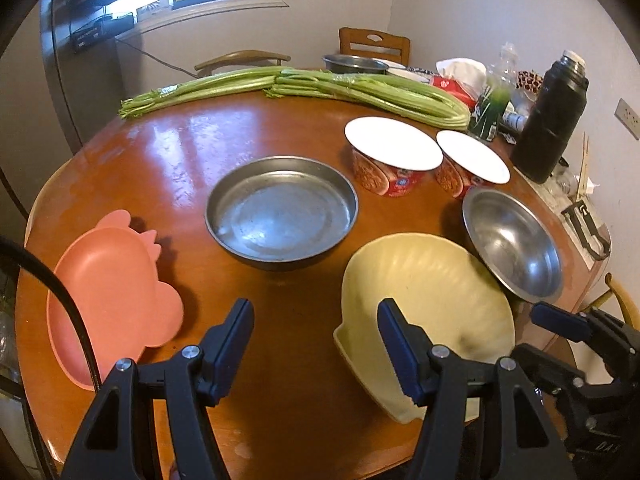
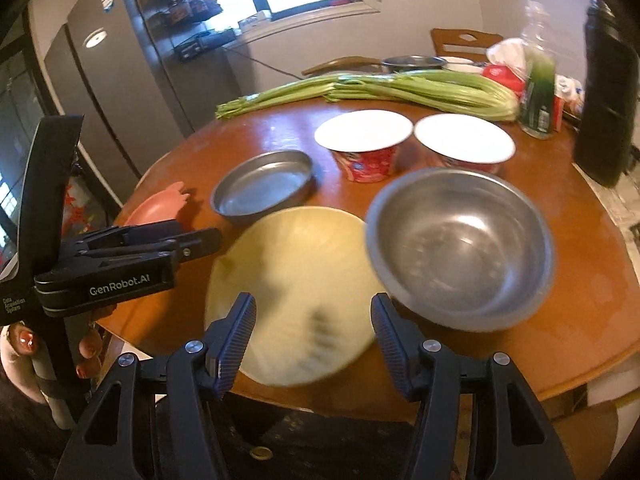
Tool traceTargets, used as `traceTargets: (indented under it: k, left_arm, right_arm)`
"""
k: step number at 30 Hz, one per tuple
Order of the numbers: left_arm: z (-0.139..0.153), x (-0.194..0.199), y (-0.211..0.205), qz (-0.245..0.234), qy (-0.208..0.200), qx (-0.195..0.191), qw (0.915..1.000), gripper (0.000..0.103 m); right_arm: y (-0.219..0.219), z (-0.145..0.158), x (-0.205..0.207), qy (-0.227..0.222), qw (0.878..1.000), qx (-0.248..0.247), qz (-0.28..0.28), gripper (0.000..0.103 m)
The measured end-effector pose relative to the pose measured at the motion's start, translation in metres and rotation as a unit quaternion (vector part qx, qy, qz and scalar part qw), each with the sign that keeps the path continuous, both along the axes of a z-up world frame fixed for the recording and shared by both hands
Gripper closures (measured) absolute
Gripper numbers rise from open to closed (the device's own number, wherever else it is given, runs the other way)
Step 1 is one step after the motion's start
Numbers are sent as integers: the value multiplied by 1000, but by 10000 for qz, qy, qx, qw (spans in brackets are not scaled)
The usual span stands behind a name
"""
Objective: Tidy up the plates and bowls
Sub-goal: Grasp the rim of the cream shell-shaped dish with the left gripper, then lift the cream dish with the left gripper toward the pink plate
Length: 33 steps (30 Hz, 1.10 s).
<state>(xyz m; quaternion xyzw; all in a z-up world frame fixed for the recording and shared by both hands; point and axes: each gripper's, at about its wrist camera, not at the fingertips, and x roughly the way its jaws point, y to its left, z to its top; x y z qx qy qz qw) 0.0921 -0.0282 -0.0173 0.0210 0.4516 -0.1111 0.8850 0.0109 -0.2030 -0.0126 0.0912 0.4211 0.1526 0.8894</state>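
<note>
A pale yellow shell-shaped plate point(image 1: 428, 292) point(image 2: 296, 276) lies at the table's near edge. A steel bowl point(image 1: 516, 240) point(image 2: 460, 248) overlaps its right rim and looks tilted. A flat metal pan point(image 1: 280, 212) point(image 2: 264, 184) sits mid-table, and a pink crab-shaped plate point(image 1: 108, 300) point(image 2: 160, 204) is at the left. My left gripper point(image 1: 316, 332) point(image 2: 200, 240) hovers open over bare table between the pink and yellow plates, its right finger above the yellow plate's left edge. My right gripper point(image 2: 312, 328) point(image 1: 568, 322) is open above the yellow plate's near part, holding nothing.
Two red instant-noodle cups point(image 1: 394, 152) point(image 1: 472, 160) stand upside down behind the pan and bowl. Celery bunches point(image 1: 320, 88) lie across the far side. A black thermos point(image 1: 552, 120), a bottle and tissues crowd the far right. The round wooden table point(image 1: 160, 152) has chairs behind it.
</note>
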Motion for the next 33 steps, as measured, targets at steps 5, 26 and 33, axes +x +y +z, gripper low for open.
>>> traceTargets:
  k: [5, 26, 33]
  left_arm:
    - [-8, 2, -4, -84, 99, -34, 9999, 39]
    - [-38, 11, -21, -402, 492, -54, 9980, 43]
    - [-38, 7, -28, -553, 499, -48, 9972, 50]
  right_arm:
    - [-9, -12, -6, 202, 9998, -17, -26, 42]
    - [8, -36, 18, 348, 9991, -236, 45, 48]
    - [19, -35, 20, 283, 9987, -379, 175, 50]
